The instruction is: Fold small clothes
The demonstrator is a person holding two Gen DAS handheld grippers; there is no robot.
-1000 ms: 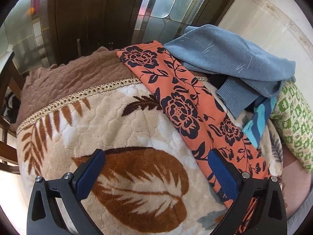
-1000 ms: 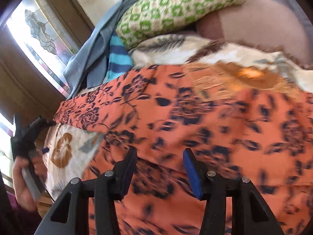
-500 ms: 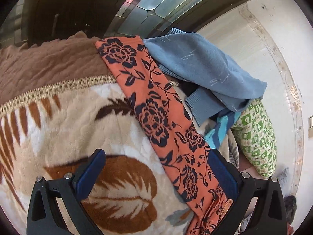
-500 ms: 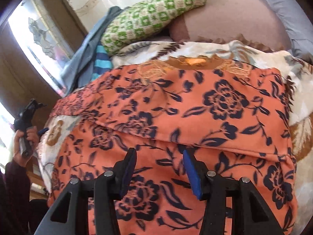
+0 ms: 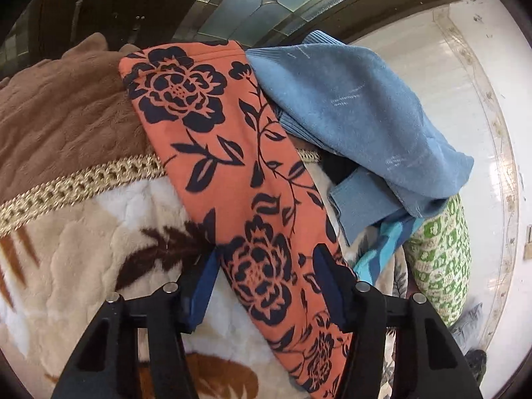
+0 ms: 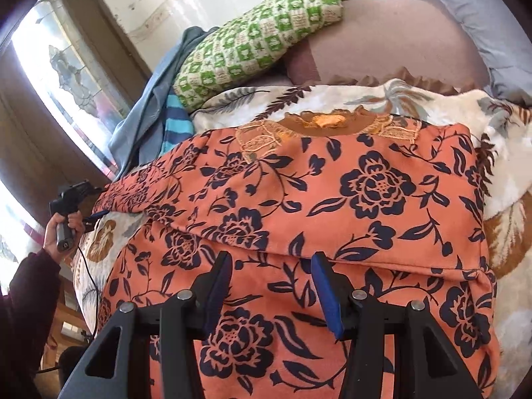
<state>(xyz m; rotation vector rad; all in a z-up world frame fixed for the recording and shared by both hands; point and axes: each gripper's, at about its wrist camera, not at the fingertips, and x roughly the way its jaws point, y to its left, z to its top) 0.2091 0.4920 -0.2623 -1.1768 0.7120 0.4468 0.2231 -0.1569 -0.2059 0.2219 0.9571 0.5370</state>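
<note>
Orange floral top lies flat on the leaf-print blanket, filling the centre and lower part of the right wrist view. Its embroidered neckline points to the top of the frame, so the body's long axis runs top to bottom. A fold edge crosses the cloth from left to lower right, just above the right gripper.

One sleeve stretches off to the left — in the left wrist view it is a long band running from upper left to lower right, cuff end at the upper left, lying over the blanket and its braided trim.

Left gripper: jaws closing, one on each side of the sleeve. The pads do not look pressed onto the cloth yet. In the right wrist view it is seen small at mid left, in the person's hand, at the sleeve's end.

Right gripper: jaws about half spread, hovering over the top's lower body; nothing pinched.

Blue sweater heaped at upper right of the left wrist view, touching the sleeve's edge; striped cloth under it. Green checked pillow at top centre of the right wrist view — apart from the top.
</note>
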